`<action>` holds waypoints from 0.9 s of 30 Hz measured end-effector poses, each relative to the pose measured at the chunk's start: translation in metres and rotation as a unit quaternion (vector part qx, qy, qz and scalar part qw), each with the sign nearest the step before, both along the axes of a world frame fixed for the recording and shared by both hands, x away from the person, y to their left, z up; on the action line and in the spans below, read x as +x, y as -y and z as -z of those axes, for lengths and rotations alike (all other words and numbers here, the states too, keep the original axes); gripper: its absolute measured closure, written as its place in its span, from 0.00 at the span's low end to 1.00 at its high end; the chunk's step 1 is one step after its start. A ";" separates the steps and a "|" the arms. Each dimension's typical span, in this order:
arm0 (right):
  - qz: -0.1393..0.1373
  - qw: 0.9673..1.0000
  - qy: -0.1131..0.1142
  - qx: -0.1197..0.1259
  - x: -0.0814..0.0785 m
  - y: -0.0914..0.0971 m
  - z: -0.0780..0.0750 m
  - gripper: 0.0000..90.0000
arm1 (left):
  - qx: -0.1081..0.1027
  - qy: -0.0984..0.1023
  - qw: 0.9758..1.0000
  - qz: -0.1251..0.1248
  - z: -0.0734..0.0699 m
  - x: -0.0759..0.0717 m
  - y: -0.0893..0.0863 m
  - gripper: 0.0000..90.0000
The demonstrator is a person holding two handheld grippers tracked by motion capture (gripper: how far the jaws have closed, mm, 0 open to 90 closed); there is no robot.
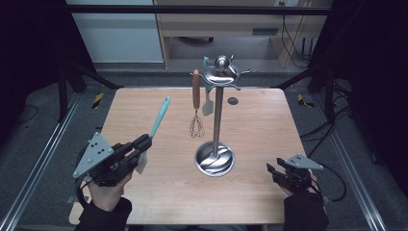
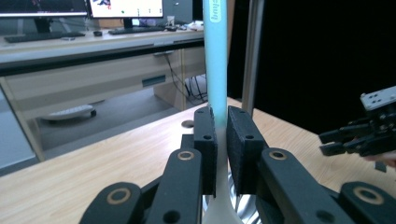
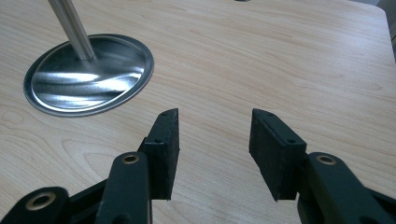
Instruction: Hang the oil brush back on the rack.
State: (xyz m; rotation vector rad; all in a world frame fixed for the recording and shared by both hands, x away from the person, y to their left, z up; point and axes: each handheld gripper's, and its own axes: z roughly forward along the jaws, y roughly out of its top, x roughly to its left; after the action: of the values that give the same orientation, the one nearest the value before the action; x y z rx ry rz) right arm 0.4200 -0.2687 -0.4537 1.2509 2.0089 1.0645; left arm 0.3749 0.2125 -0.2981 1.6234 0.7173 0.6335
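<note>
In the lower left of the high view the left claw (image 1: 143,142) was clamped on a teal-handled spatula (image 1: 160,115), its pads pinching the thing low on the handle, just above the pale blade, so that the handle slanted up toward the middle of the frame. In the left gripper view the same handle (image 2: 216,60) rose straight up the centre between the two pads, held upright. It looked light and fairly stiff in the handle; the blade was probably softer, likely silicone, and would flex if pressed. The smooth handle seemed apt to slip or swivel in a narrow pinch, so the hold near the blade, where the neck widens, was a sound one, though the long free end might swing. The utensil stand (image 1: 215,159) stood at the centre of the table (image 1: 260,115), with a whisk (image 1: 196,103) and another utensil hanging from its top hooks, well apart from the spatula. The right claw (image 1: 273,172) rested at the lower right with its jaws apart and nothing between them.
</note>
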 end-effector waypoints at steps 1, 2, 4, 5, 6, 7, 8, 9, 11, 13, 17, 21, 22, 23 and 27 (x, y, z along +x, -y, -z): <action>0.000 1.000 0.000 0.000 0.000 0.000 0.000 0.59 | -0.002 -0.001 1.000 0.000 -0.001 -0.001 0.002 0.91; -0.001 1.000 0.000 0.000 0.000 0.000 0.000 0.59 | -0.002 0.002 1.000 0.001 -0.003 -0.001 0.004 0.91; 0.000 1.000 -0.001 0.000 0.000 0.000 0.000 0.59 | 0.000 0.009 1.000 0.005 -0.006 0.000 0.008 0.91; 0.000 1.000 -0.001 -0.001 0.000 0.000 0.000 0.59 | 0.000 0.013 1.000 0.007 -0.007 0.001 0.010 0.91; 0.000 1.000 -0.001 -0.002 0.000 0.000 0.000 0.59 | -0.002 0.015 1.000 0.009 -0.009 0.001 0.013 0.91; 0.000 1.000 -0.001 -0.001 0.001 0.000 0.000 0.59 | -0.002 0.019 1.000 0.012 -0.010 0.002 0.015 0.91; 0.000 1.000 -0.001 -0.001 0.001 0.000 0.000 0.59 | -0.002 0.021 1.000 0.014 -0.011 0.002 0.018 0.91; 0.000 1.000 -0.002 -0.001 0.001 0.000 0.000 0.59 | -0.003 0.023 1.000 0.016 -0.012 0.003 0.020 0.91; -0.001 1.000 -0.002 0.000 0.001 0.000 0.000 0.59 | -0.003 0.025 0.999 0.020 -0.014 0.003 0.025 0.91; 0.000 1.000 -0.002 0.001 0.001 0.000 0.000 0.59 | -0.004 0.028 0.999 0.024 -0.016 0.003 0.029 0.91; -0.001 1.000 -0.001 0.001 0.001 0.000 0.000 0.59 | -0.003 0.032 0.999 0.031 -0.021 0.002 0.037 0.91; -0.001 1.000 -0.001 0.001 0.001 0.000 0.000 0.59 | -0.002 0.043 0.998 0.037 -0.026 0.002 0.044 0.91; -0.001 1.000 -0.001 0.001 0.001 0.000 0.000 0.59 | -0.002 0.038 0.999 0.039 -0.026 0.002 0.046 0.91; -0.001 1.000 -0.001 0.002 0.001 0.000 0.000 0.59 | -0.002 0.039 0.998 0.040 -0.027 0.001 0.048 0.91; -0.002 1.000 -0.001 0.001 0.001 0.000 0.000 0.59 | -0.001 0.039 0.998 0.044 -0.028 0.002 0.053 0.91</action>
State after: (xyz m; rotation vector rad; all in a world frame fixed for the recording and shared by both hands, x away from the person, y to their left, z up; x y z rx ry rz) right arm 0.4210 -0.2689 -0.4540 1.2504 2.0129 1.0670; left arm 0.3767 0.1600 -0.2705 1.6098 0.5864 0.6280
